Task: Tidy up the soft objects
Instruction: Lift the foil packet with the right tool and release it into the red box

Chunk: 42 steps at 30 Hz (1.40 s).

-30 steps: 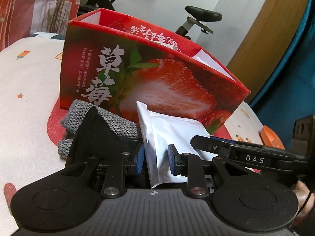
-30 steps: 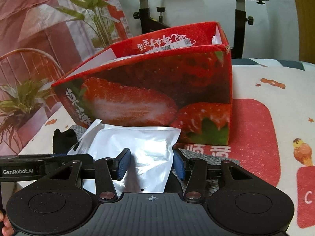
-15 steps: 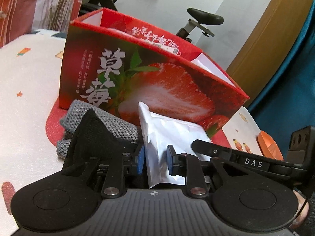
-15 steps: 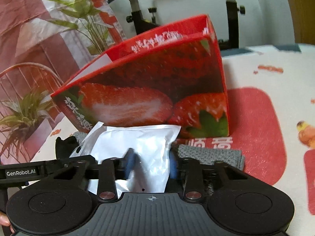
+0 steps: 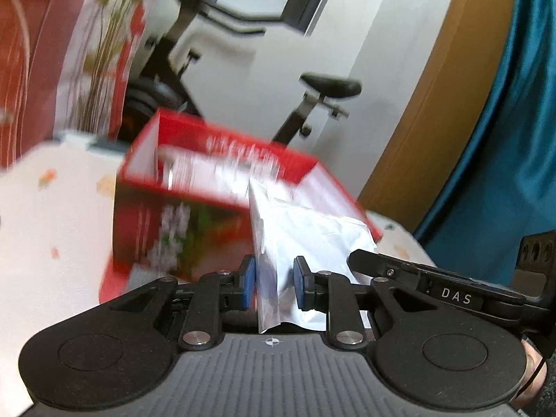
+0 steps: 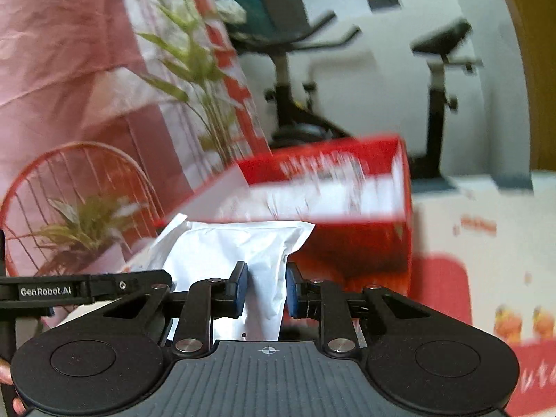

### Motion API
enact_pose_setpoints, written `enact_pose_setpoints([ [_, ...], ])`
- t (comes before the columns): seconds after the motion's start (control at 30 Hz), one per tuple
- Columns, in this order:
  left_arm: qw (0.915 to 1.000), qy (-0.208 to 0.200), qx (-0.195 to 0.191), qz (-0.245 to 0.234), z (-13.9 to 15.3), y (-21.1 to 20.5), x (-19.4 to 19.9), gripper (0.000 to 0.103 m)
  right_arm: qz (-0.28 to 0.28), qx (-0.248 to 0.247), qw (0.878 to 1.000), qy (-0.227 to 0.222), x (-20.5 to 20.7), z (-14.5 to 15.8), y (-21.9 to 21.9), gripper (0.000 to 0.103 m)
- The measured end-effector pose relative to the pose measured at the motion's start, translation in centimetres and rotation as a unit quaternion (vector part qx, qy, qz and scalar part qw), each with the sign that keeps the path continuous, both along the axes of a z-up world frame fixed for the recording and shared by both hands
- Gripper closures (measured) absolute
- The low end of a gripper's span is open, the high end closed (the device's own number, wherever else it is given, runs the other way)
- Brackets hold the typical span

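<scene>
A silver-white foil pouch [image 5: 312, 229] hangs in the air between both grippers, level with the rim of the open red strawberry box [image 5: 146, 215]. My left gripper [image 5: 274, 281] is shut on the pouch's left edge, blue pads pressing the foil. In the right wrist view the same pouch [image 6: 236, 246] is pinched at its lower right part by my right gripper [image 6: 266, 288], whose jaws are still closing on it. The box [image 6: 365, 243] stands just behind the pouch, its inside showing white. Both views are blurred by motion.
The box stands on a soft white cover with red patches [image 6: 486, 226]. A strip of grey knitted cloth [image 5: 149, 272] shows below the box. An exercise bike [image 5: 326, 87] stands behind, a teal curtain [image 5: 504, 139] at the right, a plant-print hanging [image 6: 87, 69] at the left.
Both grippers have risen with the pouch, lifting it off the grey cloth to the box's rim. The right jaws narrowed onto the pouch. The box's open top now shows.
</scene>
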<state>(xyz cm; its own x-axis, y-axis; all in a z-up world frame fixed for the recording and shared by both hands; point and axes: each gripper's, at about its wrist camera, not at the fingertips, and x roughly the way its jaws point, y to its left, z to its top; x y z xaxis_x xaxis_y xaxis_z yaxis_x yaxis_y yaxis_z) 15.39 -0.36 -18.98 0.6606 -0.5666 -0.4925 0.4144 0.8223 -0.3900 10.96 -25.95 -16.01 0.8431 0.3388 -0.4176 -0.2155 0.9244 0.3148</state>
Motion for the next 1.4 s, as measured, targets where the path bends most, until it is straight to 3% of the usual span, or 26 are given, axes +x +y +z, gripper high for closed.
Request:
enact_pose_setpoints([
  [0.17,0.9987,-0.05,0.007,0.001,3.9,0.0,0.2,0.078,0.014,-0.015,1.0,-0.02,1.9,3.7,-0.2,0.082],
  [0.33,0.9981,-0.058,0.022,0.0,6.0,-0.9,2.9,0.078,0.016,-0.041,0.999,-0.016,5.9,5.8,-0.4,0.082],
  [0.47,0.9973,-0.06,0.042,-0.009,6.9,-1.8,6.4,0.078,0.011,-0.05,0.999,-0.002,9.6,5.7,-0.7,0.082],
  [0.6,0.999,-0.017,0.04,-0.011,6.2,-2.0,10.8,0.078,-0.001,-0.088,0.996,0.005,12.9,4.6,0.3,0.082],
  [0.83,0.9969,0.02,0.077,0.001,4.1,-3.5,15.9,0.078,-0.013,-0.084,0.994,0.07,17.5,1.0,0.5,0.082],
  [1.1,0.9882,0.094,0.121,-0.009,1.2,-4.5,18.1,0.078,-0.021,-0.076,0.981,0.178,20.3,-2.3,0.6,0.082],
  [1.27,0.981,0.139,0.135,-0.015,-0.1,-4.7,19.3,0.078,-0.032,-0.041,0.964,0.262,21.8,-3.5,0.7,0.079],
  [1.4,0.9749,0.164,0.149,-0.023,-1.3,-4.6,19.4,0.078,-0.04,-0.039,0.957,0.283,22.1,-4.2,0.8,0.08],
])
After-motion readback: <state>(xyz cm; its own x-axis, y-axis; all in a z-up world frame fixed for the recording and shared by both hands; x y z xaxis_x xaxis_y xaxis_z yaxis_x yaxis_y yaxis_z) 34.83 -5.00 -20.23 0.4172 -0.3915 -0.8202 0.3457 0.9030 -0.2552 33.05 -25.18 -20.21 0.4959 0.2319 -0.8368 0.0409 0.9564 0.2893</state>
